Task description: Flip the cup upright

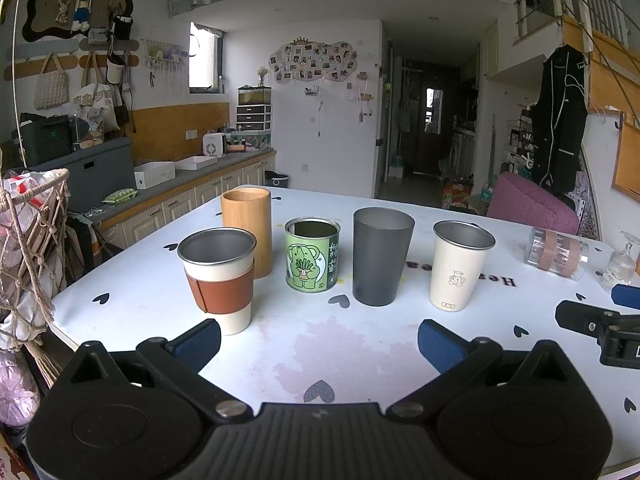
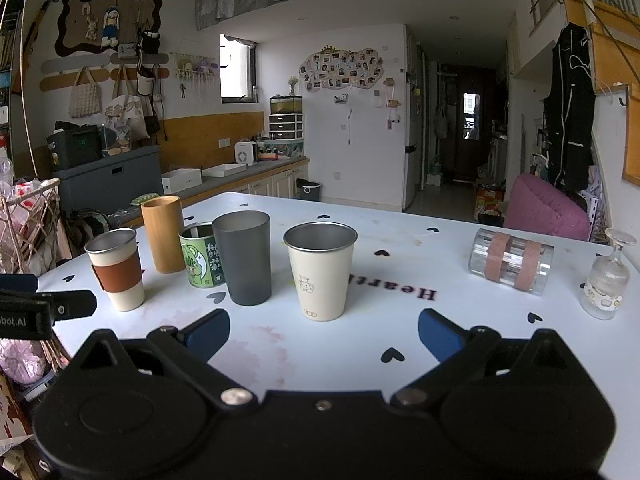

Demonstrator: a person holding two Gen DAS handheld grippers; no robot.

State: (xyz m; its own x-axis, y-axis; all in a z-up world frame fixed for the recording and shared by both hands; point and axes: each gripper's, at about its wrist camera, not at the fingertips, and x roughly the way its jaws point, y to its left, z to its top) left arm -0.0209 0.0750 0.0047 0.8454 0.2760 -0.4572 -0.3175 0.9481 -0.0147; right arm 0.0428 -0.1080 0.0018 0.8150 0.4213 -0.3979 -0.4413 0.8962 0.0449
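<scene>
A clear glass cup with two brown bands [image 2: 512, 261] lies on its side at the right of the white table [image 2: 400, 344]; it also shows in the left wrist view [image 1: 558, 253]. A small clear stemmed glass [image 2: 608, 276] stands upside down beside it, at the table's right edge, also in the left wrist view [image 1: 624, 261]. My right gripper [image 2: 324, 334] is open and empty above the table's near side, left of the lying cup. My left gripper [image 1: 319, 342] is open and empty, facing the row of upright cups.
Upright in a row: a cup with a brown sleeve [image 1: 219, 276], a bamboo cup [image 1: 247, 231], a green tin [image 1: 312, 254], a dark grey cup [image 1: 380, 255], a cream cup [image 1: 460, 265]. A rope basket [image 1: 28, 264] stands left of the table. A pink seat [image 2: 548, 208] is behind.
</scene>
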